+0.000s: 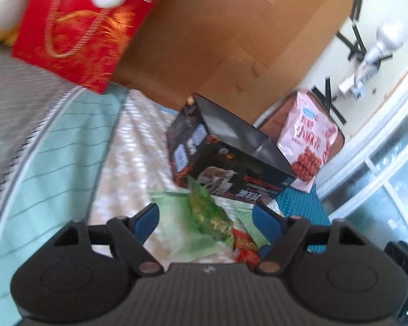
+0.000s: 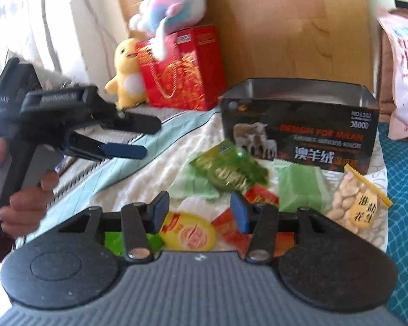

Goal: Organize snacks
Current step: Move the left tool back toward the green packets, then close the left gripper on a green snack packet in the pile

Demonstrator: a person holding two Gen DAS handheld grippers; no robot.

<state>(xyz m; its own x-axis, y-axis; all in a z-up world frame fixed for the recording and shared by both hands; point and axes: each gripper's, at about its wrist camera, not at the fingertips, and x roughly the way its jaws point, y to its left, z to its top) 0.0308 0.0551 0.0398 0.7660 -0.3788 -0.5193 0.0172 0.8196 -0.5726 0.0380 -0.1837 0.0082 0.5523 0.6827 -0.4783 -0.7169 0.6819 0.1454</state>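
Several snack packets lie on a cream blanket (image 2: pixel 155 174) in front of an open-topped black box (image 2: pixel 299 135) (image 1: pixel 231 163). Among them are a crinkly green packet (image 2: pixel 228 168) (image 1: pixel 206 212), pale green packets (image 2: pixel 302 190), small red packets (image 2: pixel 261 198), a round yellow packet (image 2: pixel 187 233) and a bag of peanuts (image 2: pixel 359 209). My right gripper (image 2: pixel 200 213) hovers open just above the yellow and red packets, pressing on nothing. My left gripper (image 2: pixel 152 138) (image 1: pixel 206 217) is held in the air to the left, open and empty, pointing toward the pile.
A pink snack bag (image 1: pixel 307 141) (image 2: pixel 405 81) leans at the right behind the box. At the back left stand a red gift box (image 2: pixel 185 70) (image 1: pixel 76 35) with a yellow plush (image 2: pixel 127 70) and a pink-blue plush (image 2: pixel 174 8). A wooden board (image 1: pixel 231 40) closes the back. A person's hand (image 2: pixel 27 203) holds the left gripper.
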